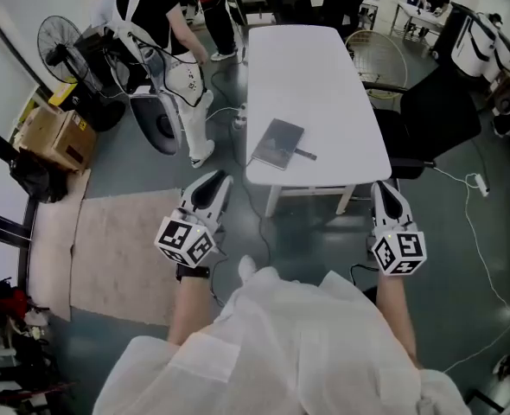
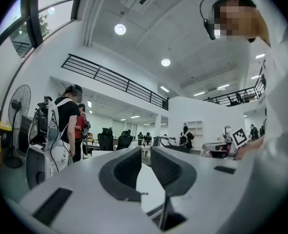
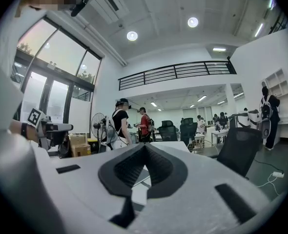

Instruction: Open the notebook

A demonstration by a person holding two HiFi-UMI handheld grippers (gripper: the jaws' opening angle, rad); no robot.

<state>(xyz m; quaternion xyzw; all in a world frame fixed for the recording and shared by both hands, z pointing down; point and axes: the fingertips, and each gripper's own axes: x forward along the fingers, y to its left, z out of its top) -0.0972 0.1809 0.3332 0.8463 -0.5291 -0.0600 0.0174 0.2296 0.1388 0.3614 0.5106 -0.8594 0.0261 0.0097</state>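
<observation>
Holding both tools level and short of the table, the person stands back from the work, so we're right at the start: this is the approach, with no contact made. Nearest in, the left white two-jaw gripper [image 1: 221,180] has its dark pads drawn together, tips all but touching, and nothing sits between them. Same story on the right white two-jaw gripper [image 1: 381,188]: jaws closed tip to tip, empty. Both hang over the grey floor by the table's two near corners, well apart from the target.

Just beyond them comes the long white rectangular table [image 1: 315,76], and there it is: the slim dark grey closed notebook [image 1: 277,143], lying flat near the near left corner, turned a little askew to the edge. A small dark thing [image 1: 306,154] pokes out at its right side; a pen or a strap, I can't tell. Further back, a black office chair [image 1: 436,111] stands by the table's right side.

What's next, by my reckoning: bring both grippers forward over the table top, part one pair of jaws enough to catch the cover's free edge, and let the other steady the book so it doesn't slide on that smooth surface. Which edge is the spine can't be read from here, so that needs settling on the way in.
</observation>
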